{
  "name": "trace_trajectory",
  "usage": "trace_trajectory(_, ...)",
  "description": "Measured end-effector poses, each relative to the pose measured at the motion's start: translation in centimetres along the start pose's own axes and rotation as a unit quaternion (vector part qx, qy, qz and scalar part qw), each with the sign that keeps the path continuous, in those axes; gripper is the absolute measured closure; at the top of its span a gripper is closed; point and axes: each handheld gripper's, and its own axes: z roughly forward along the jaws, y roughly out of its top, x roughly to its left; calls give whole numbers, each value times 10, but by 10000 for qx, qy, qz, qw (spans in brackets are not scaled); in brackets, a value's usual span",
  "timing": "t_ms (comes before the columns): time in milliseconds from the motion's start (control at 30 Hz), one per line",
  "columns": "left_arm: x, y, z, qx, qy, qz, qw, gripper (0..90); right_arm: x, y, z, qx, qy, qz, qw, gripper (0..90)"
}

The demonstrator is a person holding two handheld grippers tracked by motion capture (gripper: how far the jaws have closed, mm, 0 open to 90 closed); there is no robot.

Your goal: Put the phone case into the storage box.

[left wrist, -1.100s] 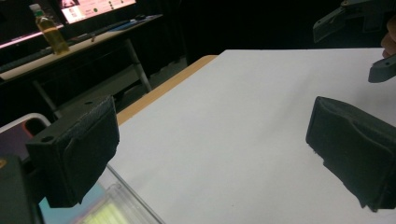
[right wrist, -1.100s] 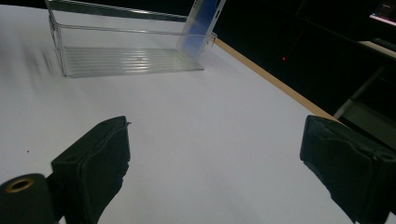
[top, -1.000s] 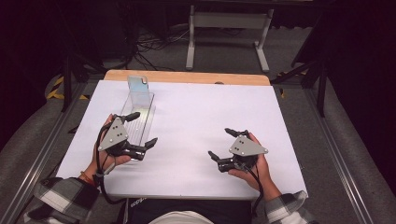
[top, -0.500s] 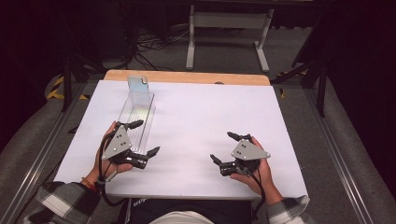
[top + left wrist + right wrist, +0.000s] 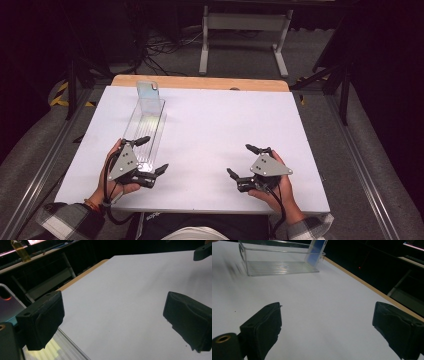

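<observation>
A long clear plastic tray (image 5: pixel 146 122) lies on the white table top at the left, running away from me. A bluish phone case (image 5: pixel 148 91) stands upright at its far end. My left gripper (image 5: pixel 154 155) is open over the tray's near end, nothing between its jaws. In the left gripper view the gripper (image 5: pixel 115 322) spans bare table, with the tray's ribbed floor (image 5: pixel 58 351) under its left jaw. My right gripper (image 5: pixel 239 160) is open on the right near the front edge, holding nothing. The right gripper view (image 5: pixel 327 327) faces the tray (image 5: pixel 279 261) and case (image 5: pixel 315 250).
The white table top (image 5: pixel 215 125) has a wooden strip (image 5: pixel 200 82) along its far edge. Beyond it stand a metal frame (image 5: pixel 242 30) and cables on the floor. Metal rails (image 5: pixel 47 165) run along both sides of the table.
Both hands have drawn back a little toward the table's near edge, jaws still open. The tray and the case have not moved.
</observation>
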Motion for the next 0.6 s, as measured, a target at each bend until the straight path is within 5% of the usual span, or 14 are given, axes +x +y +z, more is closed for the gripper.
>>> trace_trajectory(167, 0, -9, -6, -65, -45, -232, 9997, 42, -1, -3, -3, 66, -160, -37, 9998, 90)
trace_trajectory(600, 5, -29, -13, 66, -74, -386, 9992, 39, -6, -6, -6, 14, -249, 71, 9997, 84)
